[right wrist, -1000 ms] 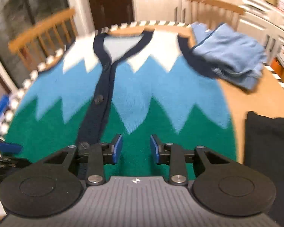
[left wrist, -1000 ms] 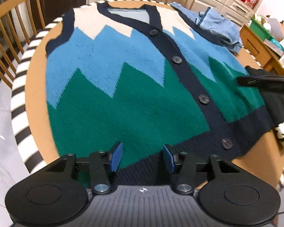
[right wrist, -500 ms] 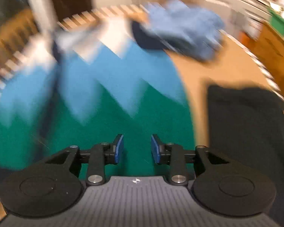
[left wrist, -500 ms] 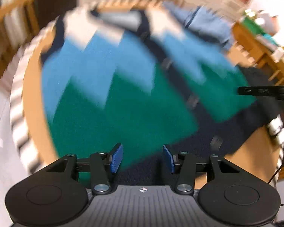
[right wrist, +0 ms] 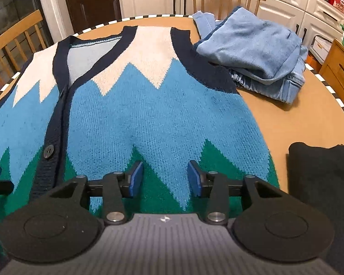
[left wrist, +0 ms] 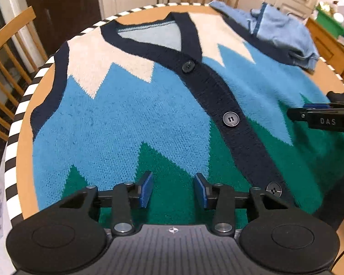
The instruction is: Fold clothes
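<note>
We cannot see the knitted vest (left wrist: pixel 130 123)'s hem: each hand-held gripper body covers it. The black garment (right wrist: pixel 321 183) runs off the right wrist frame's edge. The blue garment (right wrist: pixel 252 50) overlaps the vest's armhole edge.

**Both grippers angled down, nothing between the pads**

My left gripper (left wrist: pixel 173 190) tilts steeply downward, its blue pads (left wrist: pixel 145 189) apart and its jaws closing on empty space. My right gripper (right wrist: pixel 164 178) also slants down, its jaws opening, nothing between its pads (right wrist: pixel 135 178). In the left wrist view, my right gripper's finger pokes in from the right edge.
</note>
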A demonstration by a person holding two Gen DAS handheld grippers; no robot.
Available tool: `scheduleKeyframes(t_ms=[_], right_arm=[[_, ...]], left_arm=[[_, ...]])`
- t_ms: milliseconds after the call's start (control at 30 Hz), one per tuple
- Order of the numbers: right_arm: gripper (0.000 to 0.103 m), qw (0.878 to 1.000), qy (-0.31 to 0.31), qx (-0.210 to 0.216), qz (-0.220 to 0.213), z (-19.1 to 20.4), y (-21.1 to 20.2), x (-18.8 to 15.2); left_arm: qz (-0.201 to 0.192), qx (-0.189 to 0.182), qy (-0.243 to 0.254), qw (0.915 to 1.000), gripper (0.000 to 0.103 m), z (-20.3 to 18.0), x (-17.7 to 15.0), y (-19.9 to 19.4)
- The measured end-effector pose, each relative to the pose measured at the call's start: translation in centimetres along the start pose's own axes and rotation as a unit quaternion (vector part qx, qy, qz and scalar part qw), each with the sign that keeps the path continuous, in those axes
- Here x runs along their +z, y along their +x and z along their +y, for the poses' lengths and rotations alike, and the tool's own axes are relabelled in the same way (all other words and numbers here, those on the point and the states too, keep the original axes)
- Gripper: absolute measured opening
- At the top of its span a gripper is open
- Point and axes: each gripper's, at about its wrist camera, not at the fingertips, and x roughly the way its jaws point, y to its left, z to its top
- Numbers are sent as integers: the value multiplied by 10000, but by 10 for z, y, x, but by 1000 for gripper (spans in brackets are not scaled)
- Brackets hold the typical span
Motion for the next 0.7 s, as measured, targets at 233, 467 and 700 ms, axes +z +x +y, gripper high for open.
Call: scheduleKeyframes(t_ms=[233, 467, 700], right_arm=[[58, 9996, 249, -121, -112, -2, -13, -4], [61, 9946, 705, 531, -541, 10, -83, -43], [68, 9934, 551, 899, -444, 29, -120, -92]], left_arm=[[28, -108, 19, 9999, 49, -1, 0, -2], [130, -232, 278, 9993, 70, 19, -22, -33], [514, 38, 60, 9987, 73, 61, -60, -57]])
